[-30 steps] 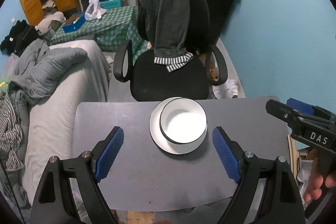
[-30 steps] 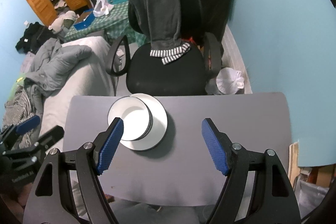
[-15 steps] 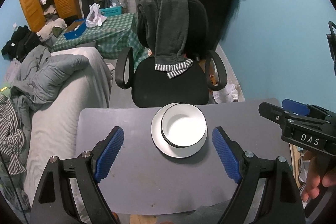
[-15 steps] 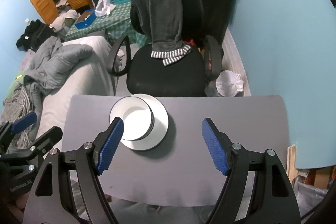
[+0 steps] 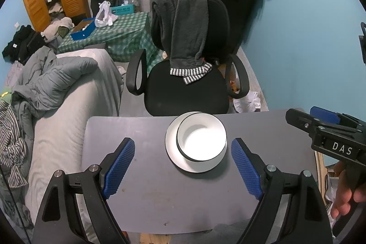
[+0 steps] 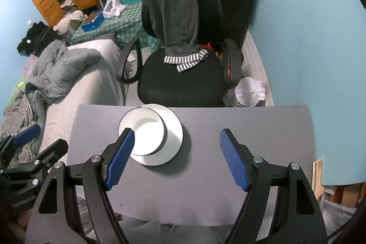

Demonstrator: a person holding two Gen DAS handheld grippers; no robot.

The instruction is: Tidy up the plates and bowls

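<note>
White bowl (image 5: 201, 137): off-centre on plate (image 5: 173, 153); a nudge could slide it.
Left tool (image 5: 183, 166): wide open, empty.
Right tool (image 6: 176, 158): wide open, empty.

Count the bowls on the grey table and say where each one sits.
2, as far as the rims show: the bowls are nested on the white plate near the far edge of the table, off-centre on it. More could be hidden in the stack.

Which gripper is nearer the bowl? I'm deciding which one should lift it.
Left, as far as I can judge. The left gripper is centred on the bowl, open; the right gripper is off to the bowl's right, also open.
</note>
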